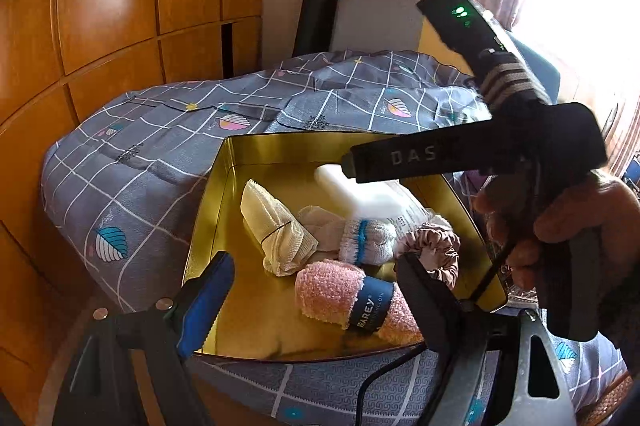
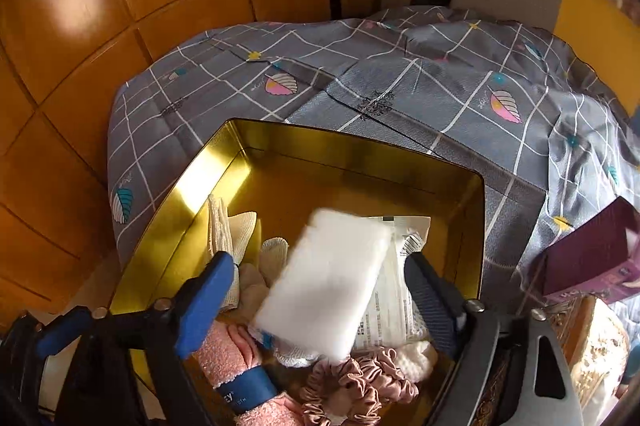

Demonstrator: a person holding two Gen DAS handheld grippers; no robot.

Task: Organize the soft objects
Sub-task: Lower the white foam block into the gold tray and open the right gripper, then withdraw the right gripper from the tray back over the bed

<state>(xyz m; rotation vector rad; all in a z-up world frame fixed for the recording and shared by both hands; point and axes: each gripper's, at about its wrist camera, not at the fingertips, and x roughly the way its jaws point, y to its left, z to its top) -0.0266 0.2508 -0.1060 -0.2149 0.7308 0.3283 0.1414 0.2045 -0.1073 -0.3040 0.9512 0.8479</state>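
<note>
A gold tin box (image 1: 208, 210) (image 2: 168, 194) sits on a grey patterned bedspread. Inside lie a cream mesh cloth (image 1: 272, 230), a white sock with a blue band (image 1: 364, 240), a pink scrunchie (image 1: 436, 246) (image 2: 352, 382), and a rolled pink towel with a blue label (image 1: 352, 298) (image 2: 232, 358). A white sponge block (image 2: 324, 282) (image 1: 360, 190) is blurred, between my right gripper's (image 2: 320, 286) open fingers, above a clear packet (image 2: 392, 306). My left gripper (image 1: 316, 290) is open over the pink towel at the box's near edge.
The bedspread (image 1: 160, 154) covers the surface around the box. Wooden wardrobe panels (image 1: 100, 6) stand at left and behind. A purple carton (image 2: 592, 262) is at the right. The right gripper's body and the hand holding it (image 1: 560, 218) fill the right of the left wrist view.
</note>
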